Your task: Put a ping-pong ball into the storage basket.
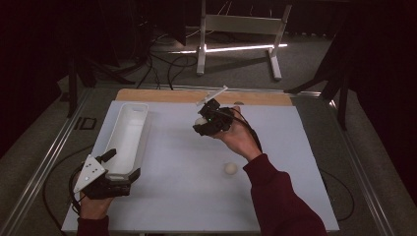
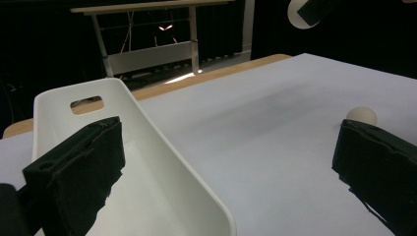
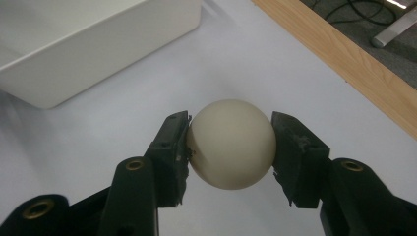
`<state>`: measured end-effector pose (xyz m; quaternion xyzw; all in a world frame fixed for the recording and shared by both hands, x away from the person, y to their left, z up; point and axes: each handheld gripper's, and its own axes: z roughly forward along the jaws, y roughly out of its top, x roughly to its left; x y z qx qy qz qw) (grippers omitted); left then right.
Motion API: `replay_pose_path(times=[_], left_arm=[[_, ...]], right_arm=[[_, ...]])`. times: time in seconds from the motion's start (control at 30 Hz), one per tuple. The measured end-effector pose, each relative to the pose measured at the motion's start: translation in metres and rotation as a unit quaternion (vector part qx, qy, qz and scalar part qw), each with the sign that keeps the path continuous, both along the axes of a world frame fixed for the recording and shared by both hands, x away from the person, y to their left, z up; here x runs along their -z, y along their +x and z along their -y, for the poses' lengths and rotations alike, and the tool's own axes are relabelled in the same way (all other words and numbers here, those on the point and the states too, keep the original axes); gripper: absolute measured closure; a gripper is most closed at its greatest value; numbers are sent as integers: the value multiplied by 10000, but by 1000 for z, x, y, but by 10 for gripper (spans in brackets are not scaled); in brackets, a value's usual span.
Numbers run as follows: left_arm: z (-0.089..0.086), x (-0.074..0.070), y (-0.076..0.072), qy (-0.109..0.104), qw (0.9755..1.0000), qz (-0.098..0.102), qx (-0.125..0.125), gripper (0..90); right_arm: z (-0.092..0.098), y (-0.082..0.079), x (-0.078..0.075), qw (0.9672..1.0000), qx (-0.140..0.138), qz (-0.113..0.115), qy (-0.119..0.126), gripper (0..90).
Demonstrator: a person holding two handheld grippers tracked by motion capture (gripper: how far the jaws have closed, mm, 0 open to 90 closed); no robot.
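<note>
Clamped between my right gripper's (image 3: 230,147) two black jaws is a cream ball (image 3: 231,143), with a pad pressed against each side of it and the white table surface (image 3: 236,64) below. From the high view I see that gripper (image 1: 202,121) held above the far middle of the table, with the ball (image 1: 200,121) as a pale spot at its tip, though it is small and dim there, so I go by the right gripper view for the grip itself. Beyond the ball in that view sits the white bin (image 3: 98,44), up and to the left, well apart from the jaws, and the wooden edge strip (image 3: 344,64) of the table runs off to the right.

A second ball (image 1: 230,168) lies loose on the table, near my right forearm's sleeve (image 1: 280,196).

My left gripper (image 1: 118,169) rests at the near end of the bin (image 1: 129,132), jaws spread wide with nothing pinched. In the left gripper view (image 2: 223,167) one jaw is inside the bin (image 2: 162,147), close to its wall, and the other is outside over the table, with the loose ball (image 2: 362,115) just beyond it
</note>
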<state>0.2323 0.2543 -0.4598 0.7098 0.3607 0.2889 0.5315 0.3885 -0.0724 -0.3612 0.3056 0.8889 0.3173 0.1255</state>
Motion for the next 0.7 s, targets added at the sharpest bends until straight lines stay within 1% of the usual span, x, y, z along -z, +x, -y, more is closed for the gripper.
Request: replay_pose_path(times=[0.23,0.7], left_arm=[[0,0,0,-17,10000,0,-15,1],[1,0,0,2,10000,-5,-15,1]], right_arm=[[-6,-2,-1,10000,-60,31,11,503],[-16,-3,-3,9999,-85,33,45,502]])
